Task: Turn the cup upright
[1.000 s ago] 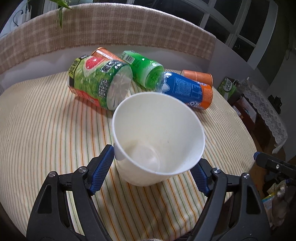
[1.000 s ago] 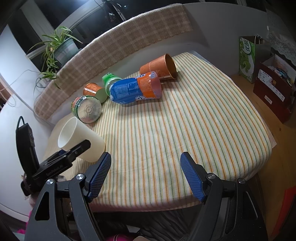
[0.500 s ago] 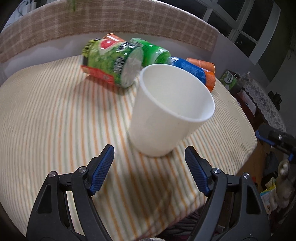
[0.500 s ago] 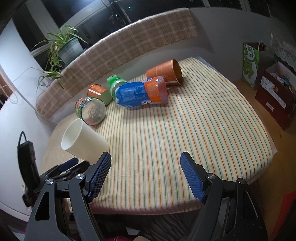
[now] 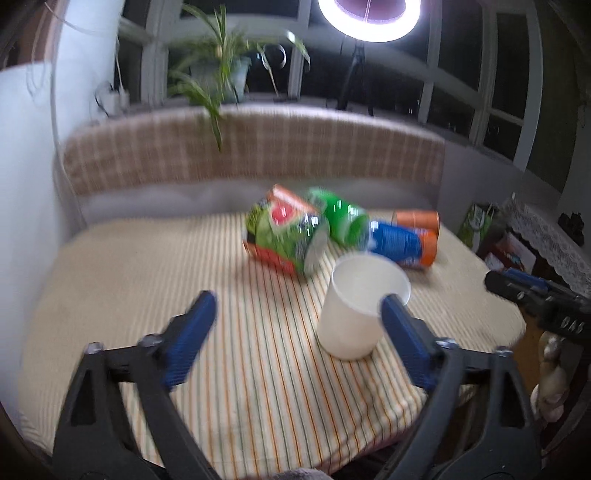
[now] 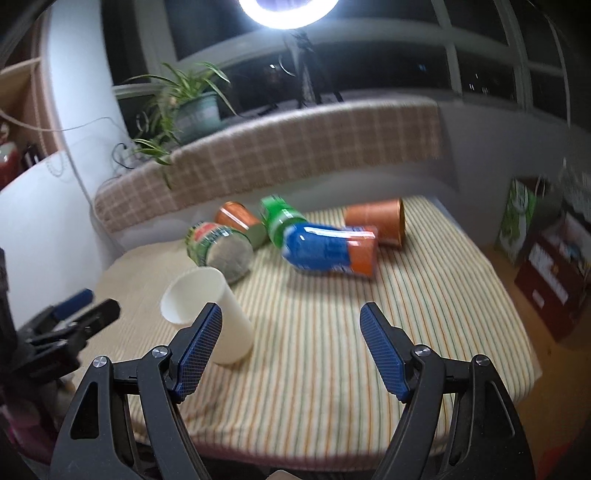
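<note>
On the left of the striped tablecloth (image 5: 122, 266) the surface is bare, and the left gripper (image 5: 297, 321) hangs over the near edge with its blue-padded fingers (image 5: 192, 328) spread wide, gripping nothing. Past its right finger stands the white paper cup (image 5: 356, 310), mouth up and base on the cloth; the finger overlaps the cup's rim in this view, and whether it touches cannot be told. In the right wrist view the same white paper cup (image 6: 210, 314) stands upright, leaning only through lens distortion, just behind the left finger of the right gripper (image 6: 291, 343), whose jaws are also wide apart and empty.

Behind the cup lies a cluster of toppled containers: a green cup with a watermelon print (image 5: 286, 236), on its side with its base turned to the camera; a green cup (image 5: 341, 219) beside it; a blue and orange cup (image 5: 400, 245) further right; and an orange cup (image 5: 417, 219) at the back. In the right wrist view another orange cup (image 6: 236, 218) lies behind the watermelon one.

A plaid cushion (image 5: 258, 147) runs along the back, with a potted plant (image 5: 218, 77) and a ring light (image 5: 369, 18) above. At the far right, part of the right gripper (image 5: 535, 299) enters the left wrist view.
</note>
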`<act>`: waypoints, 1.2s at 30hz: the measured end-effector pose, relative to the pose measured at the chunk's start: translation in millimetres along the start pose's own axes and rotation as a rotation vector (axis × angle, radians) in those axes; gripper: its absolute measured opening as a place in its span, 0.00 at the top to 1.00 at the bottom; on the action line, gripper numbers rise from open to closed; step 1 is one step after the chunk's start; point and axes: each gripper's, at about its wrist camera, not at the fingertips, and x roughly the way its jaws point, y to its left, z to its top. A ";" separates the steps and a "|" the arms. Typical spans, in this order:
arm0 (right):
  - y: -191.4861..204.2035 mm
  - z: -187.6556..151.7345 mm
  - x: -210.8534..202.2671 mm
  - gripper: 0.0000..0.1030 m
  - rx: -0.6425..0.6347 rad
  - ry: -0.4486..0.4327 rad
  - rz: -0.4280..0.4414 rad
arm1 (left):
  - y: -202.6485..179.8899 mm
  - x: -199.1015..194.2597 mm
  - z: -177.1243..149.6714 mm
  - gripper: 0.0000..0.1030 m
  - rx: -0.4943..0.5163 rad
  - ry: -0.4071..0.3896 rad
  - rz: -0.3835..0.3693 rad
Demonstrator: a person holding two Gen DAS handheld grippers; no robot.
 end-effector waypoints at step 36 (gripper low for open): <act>41.0 5.2 -12.3 0.20 -0.079 -0.209 -0.047 | 10.5 -56.9 15.4 0.00 -0.003 -0.210 0.132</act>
